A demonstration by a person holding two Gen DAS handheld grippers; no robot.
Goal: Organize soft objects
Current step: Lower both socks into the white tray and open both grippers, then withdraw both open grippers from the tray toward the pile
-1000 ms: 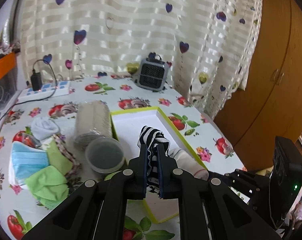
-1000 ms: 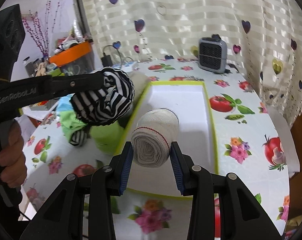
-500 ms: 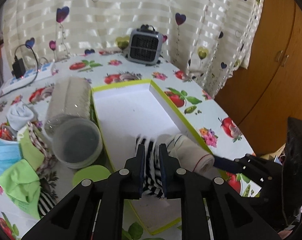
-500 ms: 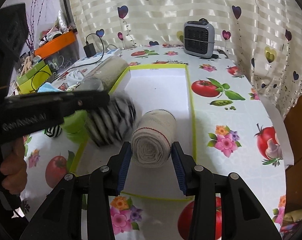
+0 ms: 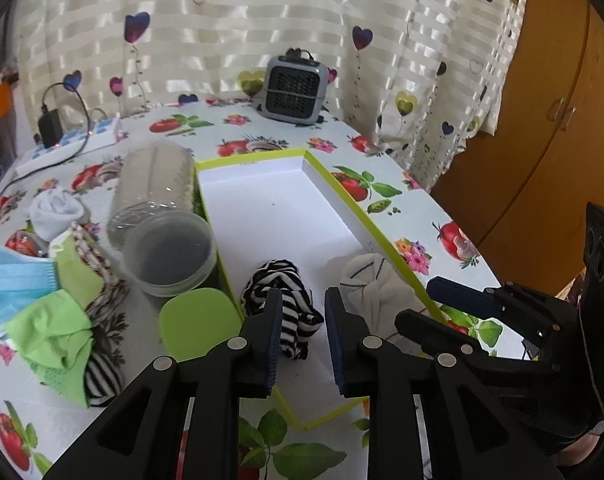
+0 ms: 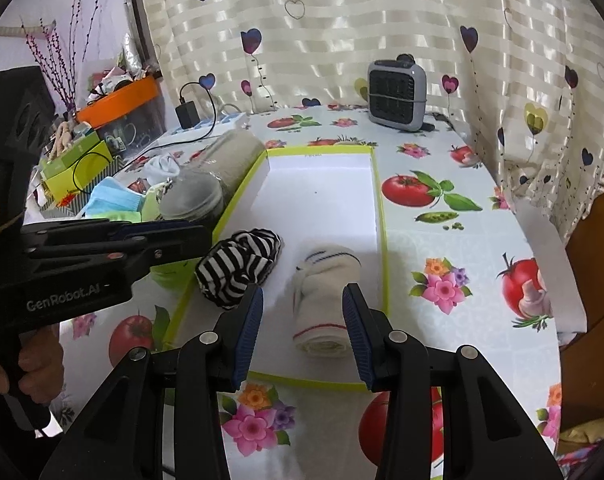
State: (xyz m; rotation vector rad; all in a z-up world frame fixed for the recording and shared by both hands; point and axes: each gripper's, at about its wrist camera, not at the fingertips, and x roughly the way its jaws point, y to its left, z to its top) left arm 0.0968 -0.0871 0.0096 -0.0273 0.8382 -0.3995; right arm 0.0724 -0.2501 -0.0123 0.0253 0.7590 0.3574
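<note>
Bright daylight glows through the curtain (image 5: 262, 40) across the top; shadows stay soft, focus sharp, and fisheye bending darkens the corners.

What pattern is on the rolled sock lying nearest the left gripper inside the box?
Black and white stripes on the rolled sock; the right wrist view shows it best.

Home room: heart-print curtain (image 5: 262, 20), fruit-pattern tablecloth (image 6: 441, 240), wooden wardrobe (image 5: 541, 120), small heater (image 6: 395, 96).

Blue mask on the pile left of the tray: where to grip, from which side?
Pinch the blue mask at its exposed near-left edge, coming from above. It lies flat and pleated, and green cloth overlaps its right side, so the free edge is likely the cleanest bite.
</note>
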